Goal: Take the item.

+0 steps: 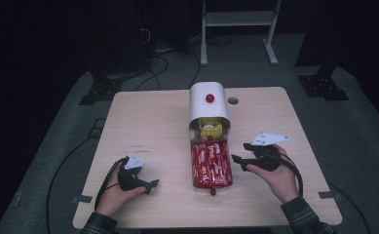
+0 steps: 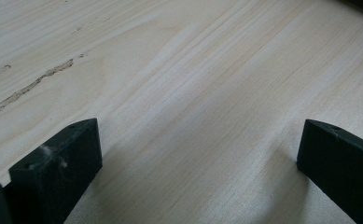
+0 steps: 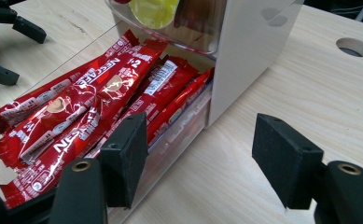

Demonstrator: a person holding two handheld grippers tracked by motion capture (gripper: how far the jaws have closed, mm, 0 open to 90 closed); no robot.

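A small white drawer cabinet (image 1: 207, 105) with a red knob stands in the middle of the table. Its clear lower drawer (image 1: 211, 168) is pulled out toward me and holds several red Nescafe sachets (image 3: 81, 107). A clear upper drawer (image 1: 210, 129) holds yellow items. My right gripper (image 1: 240, 152) is open just right of the pulled-out drawer; in the right gripper view (image 3: 202, 158) its left jaw is by the drawer's side wall. My left gripper (image 1: 150, 186) is open and low over bare wood (image 2: 198, 93), to the left of the drawer, and nothing is between its jaws.
A round cable hole (image 3: 354, 46) sits in the tabletop behind the cabinet. The table (image 1: 148, 122) is pale wood with a scratch mark (image 2: 34, 84) on its left half. Cables and stand legs (image 1: 238, 29) are on the floor beyond the far edge.
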